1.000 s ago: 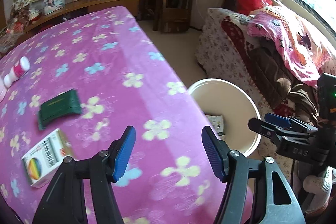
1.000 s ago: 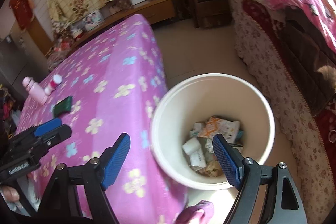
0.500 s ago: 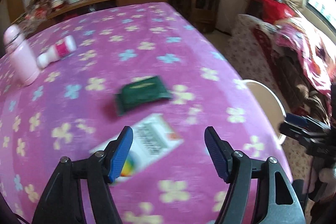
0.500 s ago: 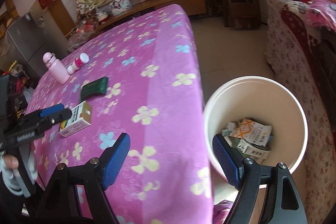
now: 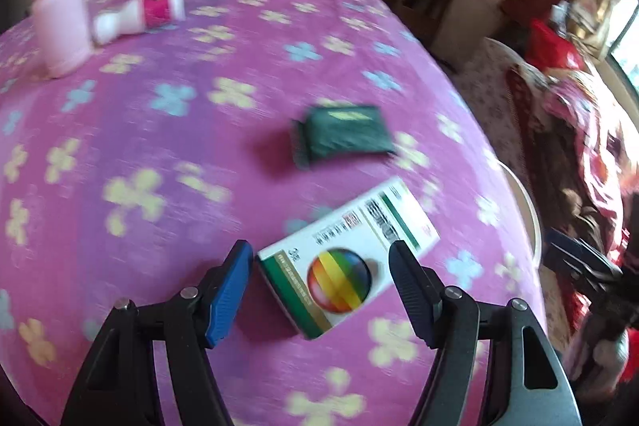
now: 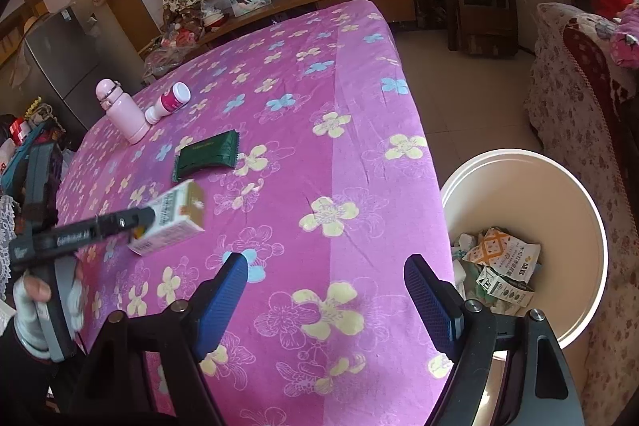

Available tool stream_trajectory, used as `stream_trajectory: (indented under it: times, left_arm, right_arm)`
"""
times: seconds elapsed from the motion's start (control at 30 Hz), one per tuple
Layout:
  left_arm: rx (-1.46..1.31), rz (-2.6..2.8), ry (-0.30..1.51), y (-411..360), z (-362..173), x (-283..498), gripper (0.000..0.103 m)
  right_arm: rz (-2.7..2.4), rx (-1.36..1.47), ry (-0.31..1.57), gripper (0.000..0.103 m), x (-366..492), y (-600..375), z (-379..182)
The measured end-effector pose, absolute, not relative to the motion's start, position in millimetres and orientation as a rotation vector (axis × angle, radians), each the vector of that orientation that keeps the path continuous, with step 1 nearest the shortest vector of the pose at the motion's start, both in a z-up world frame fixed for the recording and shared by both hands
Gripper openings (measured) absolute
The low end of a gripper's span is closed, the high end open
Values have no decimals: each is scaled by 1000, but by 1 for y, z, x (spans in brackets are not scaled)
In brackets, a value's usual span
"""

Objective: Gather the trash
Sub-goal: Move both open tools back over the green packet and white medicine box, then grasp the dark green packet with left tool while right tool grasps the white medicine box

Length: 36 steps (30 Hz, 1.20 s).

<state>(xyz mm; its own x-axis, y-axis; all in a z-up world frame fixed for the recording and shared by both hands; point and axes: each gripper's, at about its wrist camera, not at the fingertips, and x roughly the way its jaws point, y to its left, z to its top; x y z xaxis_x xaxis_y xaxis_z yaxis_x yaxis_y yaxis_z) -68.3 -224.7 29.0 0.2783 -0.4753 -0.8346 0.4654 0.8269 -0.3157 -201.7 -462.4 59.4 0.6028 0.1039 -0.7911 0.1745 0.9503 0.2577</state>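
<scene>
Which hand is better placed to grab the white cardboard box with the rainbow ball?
Left. The left gripper has its open jaws on either side of the white cardboard box; the right gripper hangs open over bare pink flowered tablecloth.

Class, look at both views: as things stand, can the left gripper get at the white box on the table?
Probably yes. The left gripper is open, and the white box lies between its fingers on the tablecloth, with nothing over it. The green packet lies apart.

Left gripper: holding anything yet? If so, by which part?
Nothing held. The left gripper is open, its jaws either side of the near end of the white box, not pressing on it. The right gripper is open and empty.
</scene>
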Motion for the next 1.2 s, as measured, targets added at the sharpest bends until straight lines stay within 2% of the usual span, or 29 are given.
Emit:
stream_trajectory:
  times: [0.27,0.4,0.8,1.07,1.13,1.17,1.2]
  left_arm:
    - [-36,-831,1163,-278,29,-109,71]
    - [-28,-854,1146,-280,38,-106,71]
    - [73,-585,1016,-211,51,-40,76]
    - [113,-657,969,-222,54,-6,80]
    - [156,-697,948,-230,55,-6,81]
    - [203,-729,932,-240,55,-7,81]
    - [236,-746,923,-246,54,-7,82]
  right_arm:
    - [-103,353,940,83,-205,-471,59]
    - [-104,400,940,83,-205,-474,58]
    - [-78,469,978,83,-145,-408,41]
    - [-122,364,1005,83,-115,-388,27]
    - [-103,355,1007,77,-121,-397,28]
    - [-94,349,1004,70,-125,-403,30]
    - [-91,349,1007,68,-129,-408,31]
